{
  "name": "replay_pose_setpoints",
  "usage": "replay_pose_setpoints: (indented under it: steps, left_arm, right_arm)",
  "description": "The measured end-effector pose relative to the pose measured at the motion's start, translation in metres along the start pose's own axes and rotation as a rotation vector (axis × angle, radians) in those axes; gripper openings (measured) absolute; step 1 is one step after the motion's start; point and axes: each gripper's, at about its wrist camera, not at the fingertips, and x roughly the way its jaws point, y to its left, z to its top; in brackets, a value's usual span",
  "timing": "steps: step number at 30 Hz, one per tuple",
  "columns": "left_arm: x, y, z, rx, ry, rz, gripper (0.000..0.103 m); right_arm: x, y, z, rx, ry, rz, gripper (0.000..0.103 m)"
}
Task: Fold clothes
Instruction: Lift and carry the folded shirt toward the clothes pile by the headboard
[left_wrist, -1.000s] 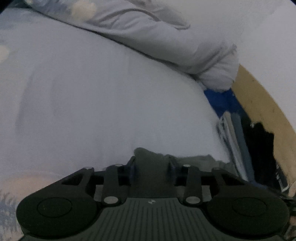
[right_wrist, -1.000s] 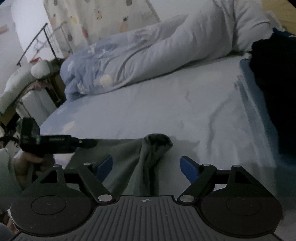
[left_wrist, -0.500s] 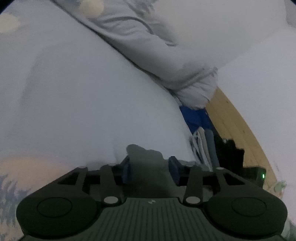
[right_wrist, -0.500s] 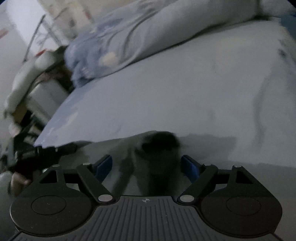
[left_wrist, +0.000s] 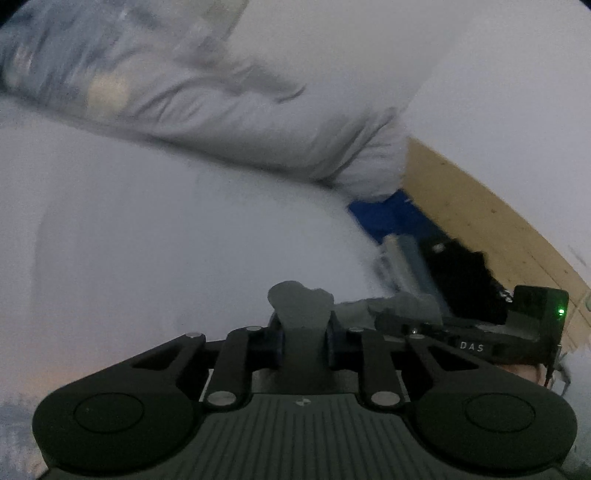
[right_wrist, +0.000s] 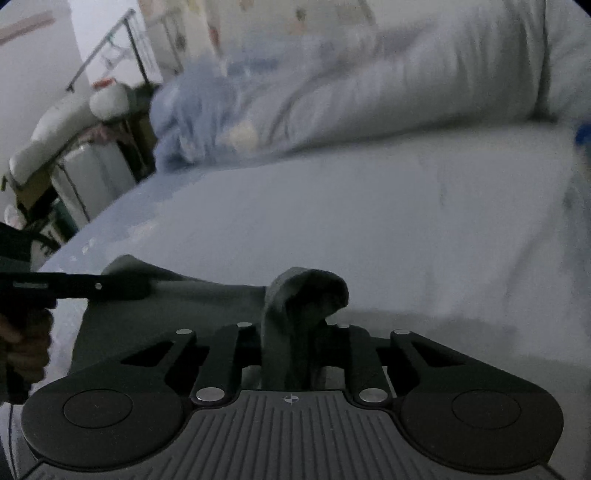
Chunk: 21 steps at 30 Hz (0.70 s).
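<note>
The grey garment (right_wrist: 207, 306) lies low over the pale blue bedsheet (right_wrist: 369, 229), spread between the two grippers, with one bunched fold of it pinched in each. In the right wrist view the right gripper (right_wrist: 293, 328) points forward over the bed toward the rumpled duvet (right_wrist: 369, 96), its jaws clenched on a fold of the cloth that rises in a rounded hump above the fingertips and curls over to the right. From that hump the cloth runs leftward as a flat dark sheet to the left gripper (right_wrist: 140, 288), seen side-on at the left edge as a dark bar; the person's left hand (right_wrist: 22, 343) grips its handle below.

In the left wrist view the left gripper (left_wrist: 303, 332) is likewise clamped on the grey garment (left_wrist: 300, 306), a small knob of cloth standing up between the blue-padded fingers (left_wrist: 276, 338). To its right, close by, the right gripper (left_wrist: 402, 317) comes in from the side, its black body marked "DAS" and showing a green light, with grey cloth bunched at its tip. Beyond it, at the bed's far edge, sit a blue cloth (left_wrist: 388, 218) and a dark pile (left_wrist: 465, 280), both blurred, beside a wooden board (left_wrist: 480, 221).
</note>
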Motion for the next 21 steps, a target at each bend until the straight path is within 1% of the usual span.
replay_pose_setpoints:
  steps: [2, 4, 7, 10, 13, 16, 21]
  left_arm:
    - [-0.026, -0.031, 0.005, 0.055, -0.036, -0.011, 0.022]
    - [-0.054, -0.066, 0.008, 0.103, -0.074, -0.027, 0.022]
    - [-0.096, -0.115, 0.008, 0.172, -0.124, -0.048, 0.022]
    - [-0.138, -0.167, 0.004, 0.252, -0.164, -0.069, 0.022]
    - [-0.163, -0.209, 0.004, 0.295, -0.180, -0.091, 0.022]
    - [-0.178, -0.242, 0.004, 0.310, -0.187, -0.114, 0.022]
    - [-0.171, -0.288, 0.011, 0.345, -0.199, -0.172, 0.022]
  right_arm:
    - [-0.035, 0.020, 0.006, -0.028, -0.077, -0.014, 0.019]
    - [-0.073, 0.038, 0.009, -0.076, -0.135, -0.023, 0.019]
    - [-0.134, 0.061, 0.010, -0.110, -0.218, -0.027, 0.019]
    - [-0.192, 0.085, 0.008, -0.135, -0.297, -0.047, 0.019]
    - [-0.245, 0.106, 0.004, -0.157, -0.365, -0.081, 0.019]
    - [-0.300, 0.117, 0.002, -0.171, -0.423, -0.109, 0.019]
    - [-0.367, 0.113, 0.009, -0.203, -0.481, -0.178, 0.019]
